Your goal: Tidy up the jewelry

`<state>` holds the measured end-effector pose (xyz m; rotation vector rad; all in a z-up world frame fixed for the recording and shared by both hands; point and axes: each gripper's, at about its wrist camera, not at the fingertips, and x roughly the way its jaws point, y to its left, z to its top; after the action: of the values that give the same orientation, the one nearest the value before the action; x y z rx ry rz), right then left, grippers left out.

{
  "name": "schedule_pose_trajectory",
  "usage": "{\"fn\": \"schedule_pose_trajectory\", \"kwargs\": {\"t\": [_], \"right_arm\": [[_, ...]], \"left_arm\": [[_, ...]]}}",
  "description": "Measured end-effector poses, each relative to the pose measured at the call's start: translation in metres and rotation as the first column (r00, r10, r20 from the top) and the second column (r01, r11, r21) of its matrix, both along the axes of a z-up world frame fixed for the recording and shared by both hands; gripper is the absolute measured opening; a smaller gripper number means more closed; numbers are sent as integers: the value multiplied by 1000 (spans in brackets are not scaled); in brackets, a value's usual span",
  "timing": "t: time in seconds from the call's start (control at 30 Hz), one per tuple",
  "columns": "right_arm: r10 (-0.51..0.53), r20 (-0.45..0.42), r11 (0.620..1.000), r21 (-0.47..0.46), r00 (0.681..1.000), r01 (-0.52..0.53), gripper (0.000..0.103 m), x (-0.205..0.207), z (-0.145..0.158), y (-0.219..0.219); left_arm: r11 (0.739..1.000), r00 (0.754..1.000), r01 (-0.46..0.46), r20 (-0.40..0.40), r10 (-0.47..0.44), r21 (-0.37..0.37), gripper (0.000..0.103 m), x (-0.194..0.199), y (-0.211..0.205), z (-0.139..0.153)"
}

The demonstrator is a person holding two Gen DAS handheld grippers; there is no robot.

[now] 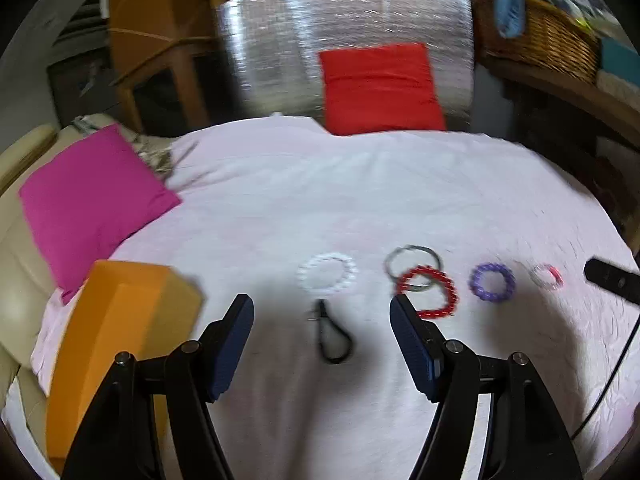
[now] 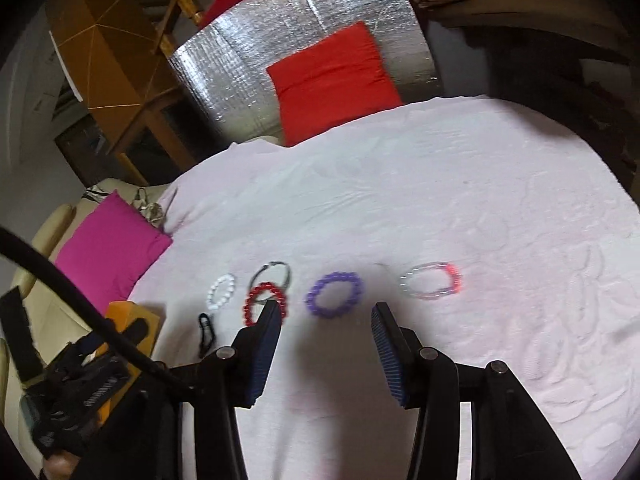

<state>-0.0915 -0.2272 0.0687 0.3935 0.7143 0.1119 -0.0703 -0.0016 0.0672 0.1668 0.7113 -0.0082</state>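
Bracelets are laid out in a rough row on the pale pink cloth (image 1: 280, 200), all loose, nothing picked up yet. Going left to right in the left wrist view: white beaded bracelet (image 1: 327, 273), then a thin dark metal bangle (image 1: 412, 264) with the red beaded bracelet (image 1: 428, 292) overlapping its near edge, then the purple beaded bracelet (image 1: 493, 282), then a clear-and-pink bracelet (image 1: 547, 276) at the far right end. A small black clasp thing (image 1: 332, 338) lies nearer than the row, long axis pointing roughly away from the camera. It sits pretty much dead centre ahead of the left gripper (image 1: 322, 310), whose fingers are spread wide with nothing between them. The right gripper (image 2: 326, 314) is also spread and empty, and the purple one (image 2: 335, 294) lies just beyond its tips, nearly centred, so I'd guess that's the right hand's easiest grab, while the left is nearer the clasp and the white one. An orange box (image 1: 120, 340) sits off to the left beside a magenta cushion (image 1: 92, 204), probably where things end up, though I can't tell if it's open.
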Motion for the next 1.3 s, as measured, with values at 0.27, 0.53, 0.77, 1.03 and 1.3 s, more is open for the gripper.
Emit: {"fn": "schedule_pose_trajectory", "kwargs": {"t": [0.27,0.53,0.77,1.03,1.3], "right_arm": [[-11,-27,1000,13,1000,11,51,-7,-7,-16],[4,-38,1000,5,999,-3,51,-2,-10,-6],[19,-50,1000,-4,999,-19,51,3,-13,3],[-31,-57,988,-155,998,21,51,6,-9,19],[-86,-33,951,-300,996,72,51,0,-5,24]], "left_arm": [[999,998,52,-46,-52,2,71,10,-21,-21],[995,994,100,-46,-100,-3,71,7,-30,-22],[994,992,108,-64,-109,-20,71,10,-30,-24],[995,991,97,-90,-98,-19,71,14,-23,-29],[998,992,67,-105,-68,-12,71,18,-18,-34]]}}
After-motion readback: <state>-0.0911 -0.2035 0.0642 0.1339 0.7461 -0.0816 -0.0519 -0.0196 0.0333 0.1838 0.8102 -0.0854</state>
